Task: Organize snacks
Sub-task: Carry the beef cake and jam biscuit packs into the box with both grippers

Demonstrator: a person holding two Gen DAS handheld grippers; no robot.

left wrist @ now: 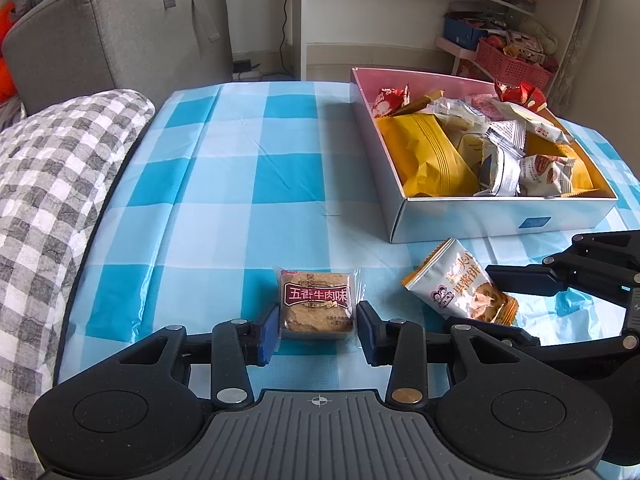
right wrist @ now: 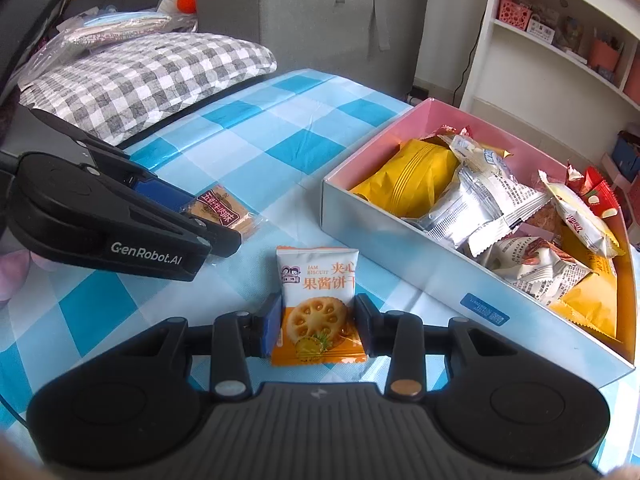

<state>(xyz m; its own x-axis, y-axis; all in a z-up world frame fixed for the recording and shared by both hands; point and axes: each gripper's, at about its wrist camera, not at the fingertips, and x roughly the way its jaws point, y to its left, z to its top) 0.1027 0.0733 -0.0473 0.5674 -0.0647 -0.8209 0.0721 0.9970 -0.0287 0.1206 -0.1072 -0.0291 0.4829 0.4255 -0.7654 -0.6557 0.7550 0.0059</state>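
Note:
My left gripper is low over the checked tablecloth, its jaws on either side of a brown beef-flavour cracker pack, touching or nearly touching its sides. My right gripper grips the lower end of a white-and-orange jam biscuit pack. Each pack also shows in the other view: the jam biscuit pack and the cracker pack. The open snack box stands at the right, holding several wrapped snacks.
A grey checked cushion lies along the table's left edge. A grey chair stands behind it. White shelves with a red basket stand behind the box. The box's near wall is close to my right gripper.

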